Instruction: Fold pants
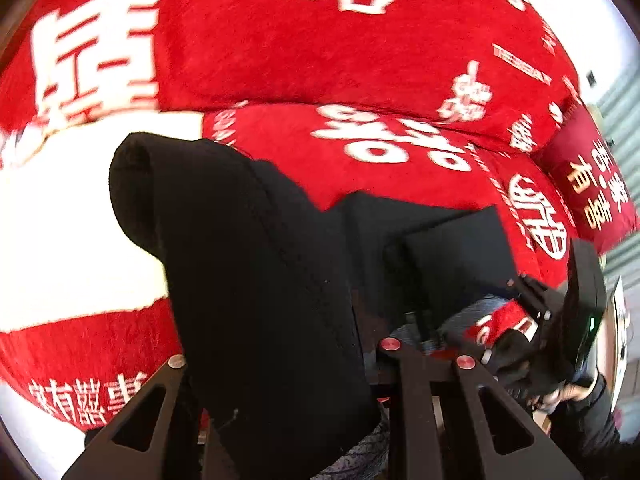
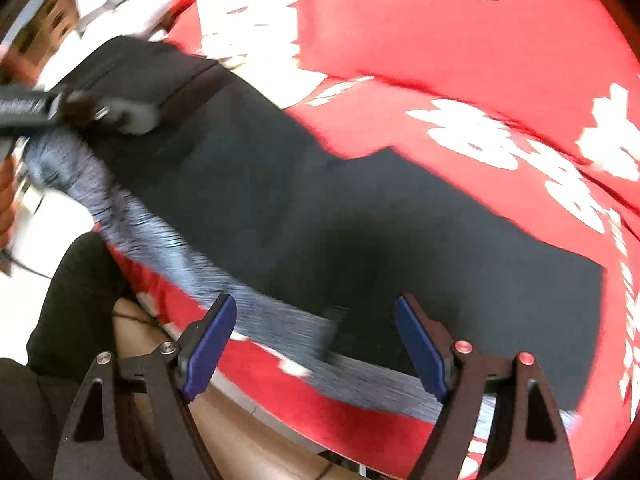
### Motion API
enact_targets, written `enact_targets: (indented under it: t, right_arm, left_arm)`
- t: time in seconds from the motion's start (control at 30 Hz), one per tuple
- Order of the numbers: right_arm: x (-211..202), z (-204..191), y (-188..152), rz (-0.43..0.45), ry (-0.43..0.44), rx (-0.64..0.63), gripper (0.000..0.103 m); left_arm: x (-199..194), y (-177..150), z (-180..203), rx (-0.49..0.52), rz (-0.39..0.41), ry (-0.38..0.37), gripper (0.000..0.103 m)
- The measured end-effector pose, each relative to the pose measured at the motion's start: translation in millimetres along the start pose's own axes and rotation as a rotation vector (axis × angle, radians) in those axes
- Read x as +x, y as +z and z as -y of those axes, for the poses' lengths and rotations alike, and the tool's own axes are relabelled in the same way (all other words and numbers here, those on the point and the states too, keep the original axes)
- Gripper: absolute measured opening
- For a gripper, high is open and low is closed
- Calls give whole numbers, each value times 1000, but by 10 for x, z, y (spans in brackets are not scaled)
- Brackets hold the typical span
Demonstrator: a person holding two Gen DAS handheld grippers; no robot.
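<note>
Black pants (image 2: pixel 340 208) with a grey ribbed waistband (image 2: pixel 180 248) lie spread on a red blanket (image 2: pixel 460 40). In the left wrist view a fold of the pants (image 1: pixel 248 260) hangs raised above the blanket. My left gripper (image 1: pixel 280 344) is shut on it, and the cloth hides the fingertips. The right wrist view shows that left gripper (image 2: pixel 120 114) at the far left end of the pants. My right gripper (image 2: pixel 316 344) stands open above the waistband edge. Its blue pads (image 2: pixel 212 344) are wide apart, with nothing pressed between them.
The red blanket with large white characters covers the whole surface, with a white patch (image 1: pixel 60 240) at the left. A dark red cushion (image 1: pixel 592 184) sits at the far right. A person's dark-clad leg (image 2: pixel 72 300) and tan floor (image 2: pixel 240 440) lie below the near edge.
</note>
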State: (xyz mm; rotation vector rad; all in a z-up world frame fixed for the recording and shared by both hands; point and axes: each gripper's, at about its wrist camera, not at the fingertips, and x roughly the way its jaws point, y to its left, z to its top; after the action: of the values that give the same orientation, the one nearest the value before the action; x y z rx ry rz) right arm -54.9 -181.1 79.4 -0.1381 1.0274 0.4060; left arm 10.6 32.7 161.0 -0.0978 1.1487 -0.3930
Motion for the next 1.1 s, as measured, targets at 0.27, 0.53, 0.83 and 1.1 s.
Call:
enact_targets:
  t: [0.27,0.53,0.83,1.1]
  right_arm:
    - [-383,1044,-251,1,-178,198,84]
    - [-169,1550,-487,-84,-311,362,84]
    - [-145,1848,-722,-50,-225,461,86]
    - [-184,1867,-823,-35,-212,488,86]
  left_arm:
    - [72,326,1153,183,-9,-37,23]
    - [552,472,2171,339,-96,-5,23]
    - [1426,398,2895,433,-240,75,23]
    - [1984,330,2917,422,-331,126,34]
